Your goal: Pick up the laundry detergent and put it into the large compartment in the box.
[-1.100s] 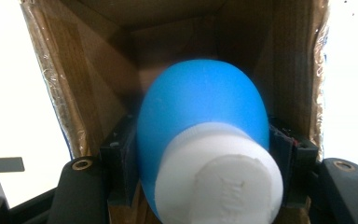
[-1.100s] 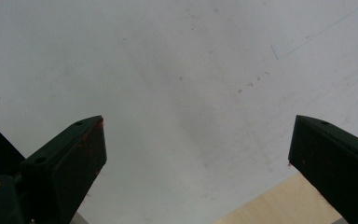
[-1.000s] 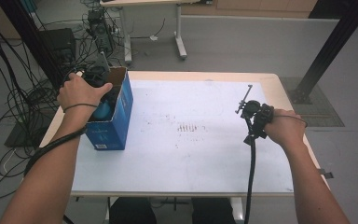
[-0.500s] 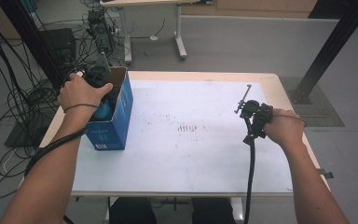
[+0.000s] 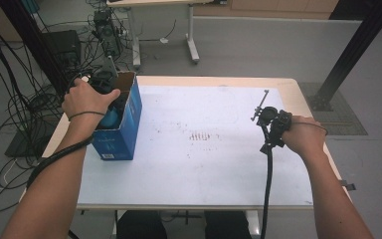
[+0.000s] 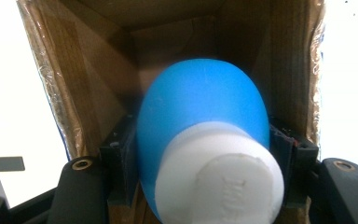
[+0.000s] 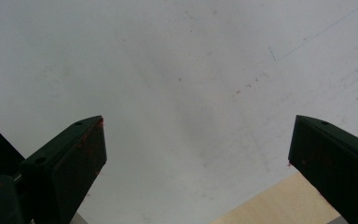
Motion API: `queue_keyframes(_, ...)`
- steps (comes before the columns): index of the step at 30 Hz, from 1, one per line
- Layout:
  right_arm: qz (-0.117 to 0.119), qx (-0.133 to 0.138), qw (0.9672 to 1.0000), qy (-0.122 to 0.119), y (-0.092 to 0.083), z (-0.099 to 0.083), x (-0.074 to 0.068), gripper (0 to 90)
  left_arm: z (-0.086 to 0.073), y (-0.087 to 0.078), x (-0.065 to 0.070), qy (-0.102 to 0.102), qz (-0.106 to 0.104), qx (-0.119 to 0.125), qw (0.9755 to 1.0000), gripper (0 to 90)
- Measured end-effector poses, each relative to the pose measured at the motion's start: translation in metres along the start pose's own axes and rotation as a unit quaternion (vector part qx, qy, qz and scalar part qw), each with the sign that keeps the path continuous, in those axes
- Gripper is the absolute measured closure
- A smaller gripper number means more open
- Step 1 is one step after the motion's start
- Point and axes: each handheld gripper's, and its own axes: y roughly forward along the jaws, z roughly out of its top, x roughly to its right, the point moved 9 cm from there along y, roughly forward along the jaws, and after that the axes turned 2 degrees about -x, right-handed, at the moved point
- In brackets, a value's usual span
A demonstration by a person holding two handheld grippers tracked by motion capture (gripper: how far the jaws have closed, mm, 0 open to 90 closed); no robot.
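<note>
Your left hand-held gripper (image 6: 200,163) sits down inside the open blue cardboard box (image 5: 124,129) at the table's (image 5: 219,169) left edge, jaws clamped on a blue bulb with white cap (image 6: 205,140), while your right hand-held gripper (image 7: 196,154) hovers jaws wide apart over the white table top.

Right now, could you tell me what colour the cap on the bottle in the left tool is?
White, on a blue bottle; the cap shows best in the left gripper view.
</note>
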Motion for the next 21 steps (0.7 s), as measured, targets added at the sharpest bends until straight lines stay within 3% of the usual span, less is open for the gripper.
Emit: queue_keyframes(21,-0.001,0.003,1.0000,-0.001,-0.0007,0.0001,-0.0001,3.9,0.0003,0.0000,0.0015,-0.001,0.003,-0.002,1.0000,37.5)
